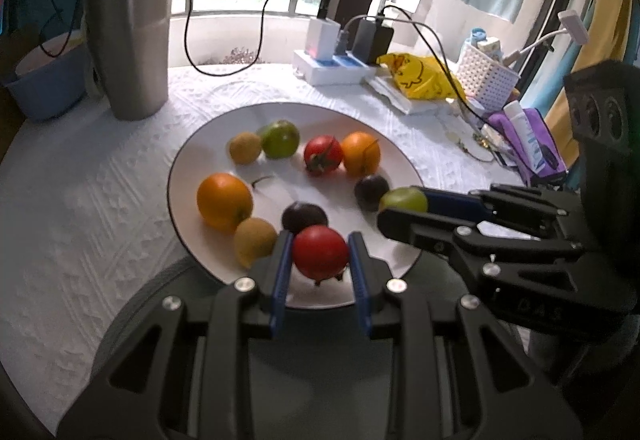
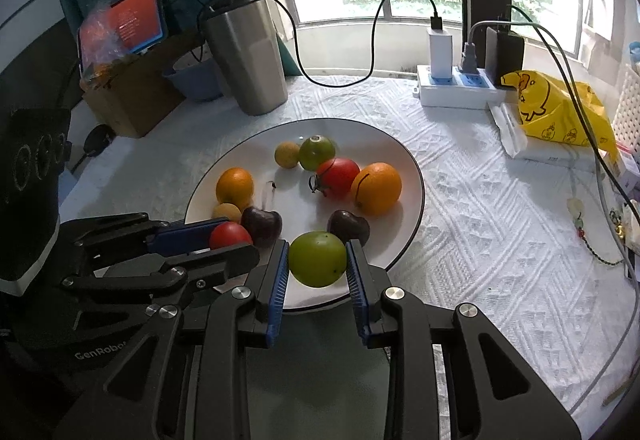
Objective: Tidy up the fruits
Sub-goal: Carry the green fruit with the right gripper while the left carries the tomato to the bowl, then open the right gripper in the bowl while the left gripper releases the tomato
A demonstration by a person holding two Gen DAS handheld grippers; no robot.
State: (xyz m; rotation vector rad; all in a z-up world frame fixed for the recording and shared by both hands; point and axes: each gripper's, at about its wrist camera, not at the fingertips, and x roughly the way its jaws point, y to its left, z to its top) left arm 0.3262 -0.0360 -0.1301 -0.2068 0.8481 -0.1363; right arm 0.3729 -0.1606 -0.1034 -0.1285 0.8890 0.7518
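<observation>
Over near rim of round white plate: left gripper clamps small red tomato, right gripper clamps round green fruit.

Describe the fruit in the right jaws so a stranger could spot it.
Find the white plate in front of the steel tumbler. At its near edge, the right gripper holds a green tomato. Its only green twin lies free at the far side; the left gripper's tomato is red.
</observation>
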